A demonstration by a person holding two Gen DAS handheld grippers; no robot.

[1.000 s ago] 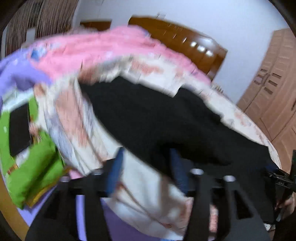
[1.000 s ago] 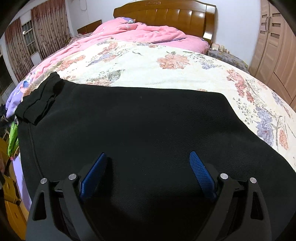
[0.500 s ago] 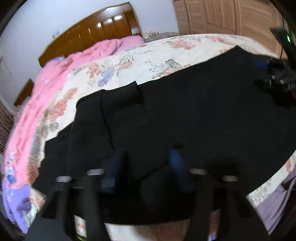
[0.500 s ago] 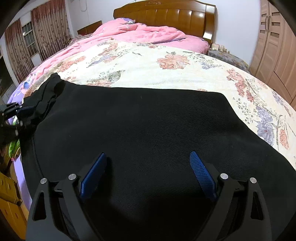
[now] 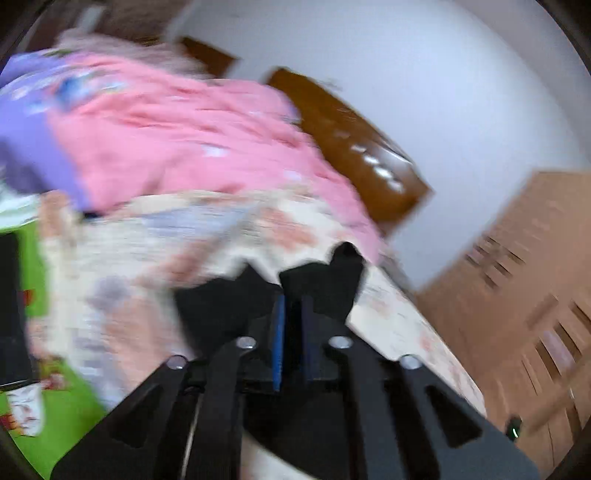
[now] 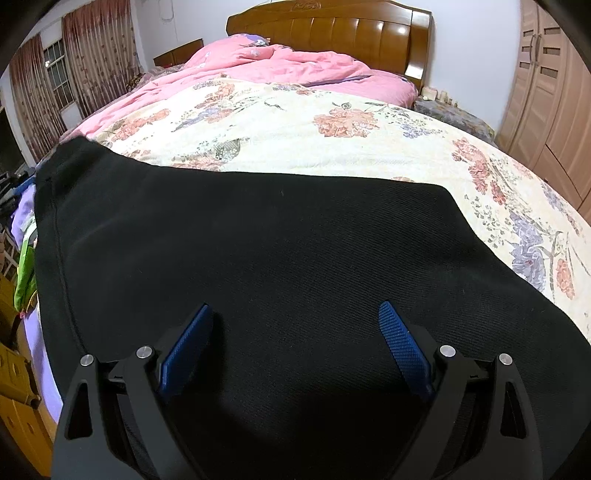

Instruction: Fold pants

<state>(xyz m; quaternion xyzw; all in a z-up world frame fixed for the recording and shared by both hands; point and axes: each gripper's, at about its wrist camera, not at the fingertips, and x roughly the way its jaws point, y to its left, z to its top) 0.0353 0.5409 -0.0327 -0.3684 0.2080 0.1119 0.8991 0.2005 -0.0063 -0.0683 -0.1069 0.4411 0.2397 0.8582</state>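
The left wrist view is smeared by motion blur, so the bedding and wardrobe [image 5: 535, 295] read only as streaks, and how much cloth hangs below the left claw [image 5: 291, 317] is cut off by its own frame. There the 2 blue pads [image 5: 277, 332] stand nearly together, clamped on a bunched edge of the black pants [image 5: 321, 280] that pokes up just past the tips.

Only the right wrist view is sharp. It shows the pants [image 6: 258, 266] spread flat across the near part of the floral bedspread [image 6: 332, 140], with a pink quilt [image 6: 295, 70] and wooden headboard [image 6: 328, 33] beyond. The right claw [image 6: 295, 332] hangs over the cloth with its fingers wide apart, gripping nothing.

0.5 s ago the left view looked down across the laid-out pants with its fingers apart; now they have closed on the fabric and the view has swung up toward the wall. The right view is unchanged, except that the left claw seen at the pants' far left corner has gone.
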